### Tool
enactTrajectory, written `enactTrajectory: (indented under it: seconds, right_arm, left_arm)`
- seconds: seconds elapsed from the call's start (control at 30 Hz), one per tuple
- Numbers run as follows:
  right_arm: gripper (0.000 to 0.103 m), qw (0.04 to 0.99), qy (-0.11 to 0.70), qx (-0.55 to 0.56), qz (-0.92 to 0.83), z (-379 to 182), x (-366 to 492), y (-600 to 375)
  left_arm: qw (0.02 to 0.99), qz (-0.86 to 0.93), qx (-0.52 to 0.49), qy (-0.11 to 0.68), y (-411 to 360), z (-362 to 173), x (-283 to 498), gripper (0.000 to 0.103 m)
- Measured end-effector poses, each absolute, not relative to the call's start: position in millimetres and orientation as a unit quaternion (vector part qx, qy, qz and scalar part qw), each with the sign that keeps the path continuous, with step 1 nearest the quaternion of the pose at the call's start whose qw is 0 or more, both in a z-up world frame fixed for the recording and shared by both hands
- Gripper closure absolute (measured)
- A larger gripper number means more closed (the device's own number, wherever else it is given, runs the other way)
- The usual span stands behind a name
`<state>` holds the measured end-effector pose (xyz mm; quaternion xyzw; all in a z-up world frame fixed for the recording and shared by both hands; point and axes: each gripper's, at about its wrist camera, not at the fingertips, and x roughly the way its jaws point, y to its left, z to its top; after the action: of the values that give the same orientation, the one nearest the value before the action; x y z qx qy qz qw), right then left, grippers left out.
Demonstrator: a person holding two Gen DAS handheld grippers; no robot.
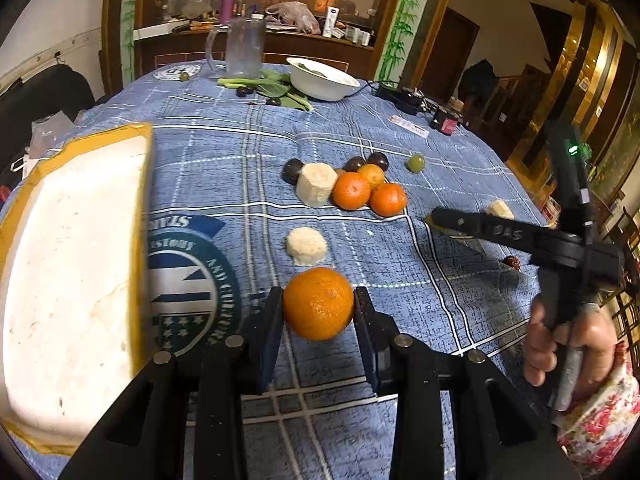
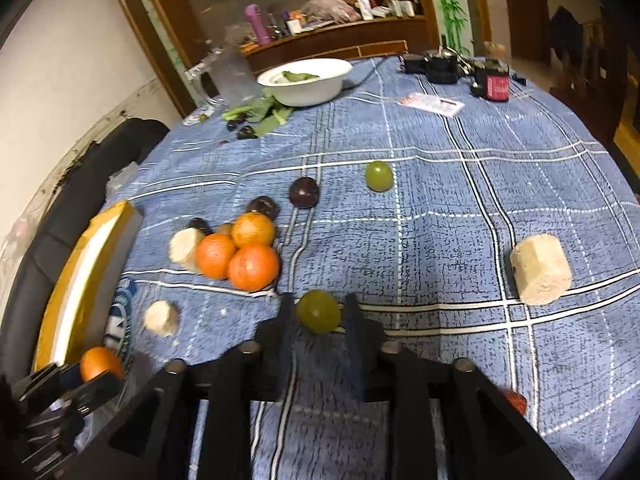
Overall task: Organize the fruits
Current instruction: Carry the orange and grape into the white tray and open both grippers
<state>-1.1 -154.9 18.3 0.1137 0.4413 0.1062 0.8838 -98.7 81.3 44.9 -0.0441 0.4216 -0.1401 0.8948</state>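
- The left gripper (image 1: 318, 304) is gripping 1 orange (image 1: 318, 303) between its 2 fingers, both pads pressing against the fruit's sides, lifted above the blue plaid tablecloth (image 1: 400, 300) near the table's near edge.
- A white tray with a yellow rim (image 1: 72, 280) is sitting just beside that orange, toward the table's left edge.
- The right gripper (image 2: 318, 312) is closing on 1 green grape (image 2: 318, 311), which is sitting between the fingertips with each finger touching or nearly touching it, over the middle of the table.
- In the left wrist view the right gripper (image 1: 444, 218) is showing as a black arm in a hand (image 1: 568, 348) by the table's right edge.
- 3 oranges (image 2: 240, 254) are lying clustered and touching one another, toward the left of the grape, with 1 pale banana chunk (image 2: 185, 246) touching them and dark plums (image 2: 304, 192) just behind.
- A second green grape (image 2: 379, 176) is lying apart, farther toward the table's far edge.
- Another banana chunk (image 2: 540, 268) is lying well apart toward the right edge, and a small one (image 2: 162, 317) is lying near the tray.
- A white bowl (image 2: 304, 82) is standing near the far edge.
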Motion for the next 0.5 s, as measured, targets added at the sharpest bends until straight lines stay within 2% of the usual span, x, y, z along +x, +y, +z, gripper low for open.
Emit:
enactTrajectory:
  seconds: [0.13,0.3,0.5]
  right_arm:
    - [0.071,0.88,0.452,0.103,0.104,8.3,5.2,-146.4]
    - [0.077,0.879,0.452,0.109,0.106,10.6,2.4,-150.7]
    - [0.076,0.884,0.418,0.166,0.128,42.8,-12.9,-161.7]
  left_arm:
    - [0.9,-0.129,-0.055,0.412,93.7,51.7,-102.6,0.07]
    - [0.903,-0.117,-0.076,0.406,112.0,57.3,-103.6,0.07]
    - [0.908,-0.083,-0.104,0.396,148.7,61.6,-103.2,0.07]
